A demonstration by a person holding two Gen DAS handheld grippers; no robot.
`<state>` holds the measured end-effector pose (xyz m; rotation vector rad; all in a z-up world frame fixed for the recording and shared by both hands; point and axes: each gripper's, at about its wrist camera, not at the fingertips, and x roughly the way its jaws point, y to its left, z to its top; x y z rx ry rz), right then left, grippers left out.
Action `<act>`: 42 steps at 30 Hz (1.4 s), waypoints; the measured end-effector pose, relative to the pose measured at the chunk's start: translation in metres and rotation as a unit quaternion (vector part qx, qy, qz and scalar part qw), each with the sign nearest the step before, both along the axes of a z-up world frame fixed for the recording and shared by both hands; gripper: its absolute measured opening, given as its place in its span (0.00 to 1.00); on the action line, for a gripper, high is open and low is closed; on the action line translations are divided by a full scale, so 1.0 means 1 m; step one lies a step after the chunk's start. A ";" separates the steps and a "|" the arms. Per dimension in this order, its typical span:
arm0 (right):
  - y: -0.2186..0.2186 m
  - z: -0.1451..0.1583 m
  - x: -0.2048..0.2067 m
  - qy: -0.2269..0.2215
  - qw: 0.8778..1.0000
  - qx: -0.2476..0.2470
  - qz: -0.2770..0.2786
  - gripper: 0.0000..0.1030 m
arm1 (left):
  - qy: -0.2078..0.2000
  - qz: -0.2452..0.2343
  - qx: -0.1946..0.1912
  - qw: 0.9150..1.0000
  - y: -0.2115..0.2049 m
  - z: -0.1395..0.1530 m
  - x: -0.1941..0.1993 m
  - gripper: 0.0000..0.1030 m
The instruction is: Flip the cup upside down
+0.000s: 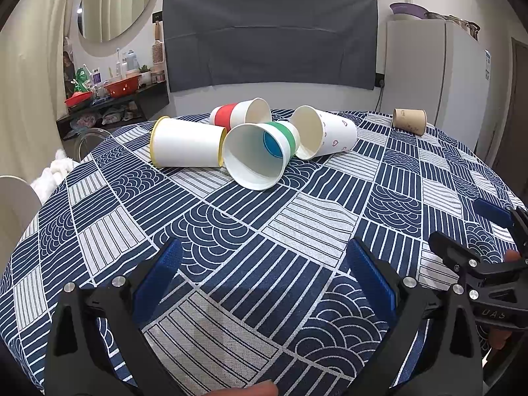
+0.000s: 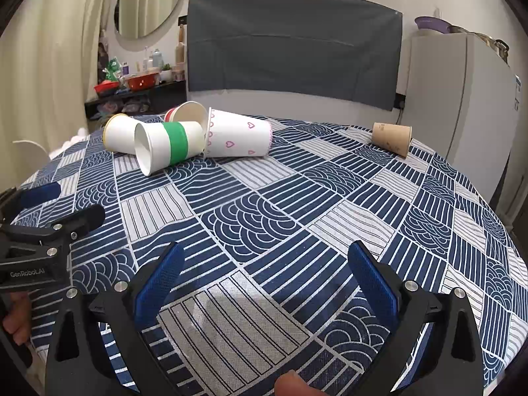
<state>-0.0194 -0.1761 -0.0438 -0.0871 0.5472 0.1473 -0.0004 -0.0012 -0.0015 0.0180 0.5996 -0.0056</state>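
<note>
Several paper cups lie on their sides at the far part of the table: a yellow-rimmed cup (image 1: 188, 147), a red-banded cup (image 1: 239, 114), a green-banded cup (image 1: 260, 156) with its mouth toward me, and a heart-print cup (image 1: 325, 135). A brown cup (image 1: 409, 120) lies apart at the far right. In the right wrist view I see the green-banded cup (image 2: 168, 147), the heart-print cup (image 2: 239, 137) and the brown cup (image 2: 392, 137). My left gripper (image 1: 264, 257) is open and empty above the cloth. My right gripper (image 2: 265, 259) is open and empty too.
The round table wears a blue and white patterned cloth (image 1: 231, 231). A grey covered screen (image 1: 270, 39) stands behind it, a white fridge (image 1: 432, 72) at the right, a cluttered shelf (image 1: 109, 95) at the left. A chair back (image 1: 15, 204) sits near the left edge.
</note>
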 end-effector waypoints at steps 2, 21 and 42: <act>0.000 0.000 0.000 0.000 1.000 0.000 0.000 0.92 | 0.000 0.000 0.000 1.000 0.000 0.000 0.000 0.94; 0.001 0.000 0.000 0.001 1.000 -0.001 0.002 0.92 | -0.001 0.001 -0.001 1.000 0.001 0.001 0.001 0.94; 0.002 0.000 -0.001 0.001 1.000 -0.001 0.006 0.92 | -0.006 0.001 0.001 1.000 -0.001 0.001 -0.001 0.94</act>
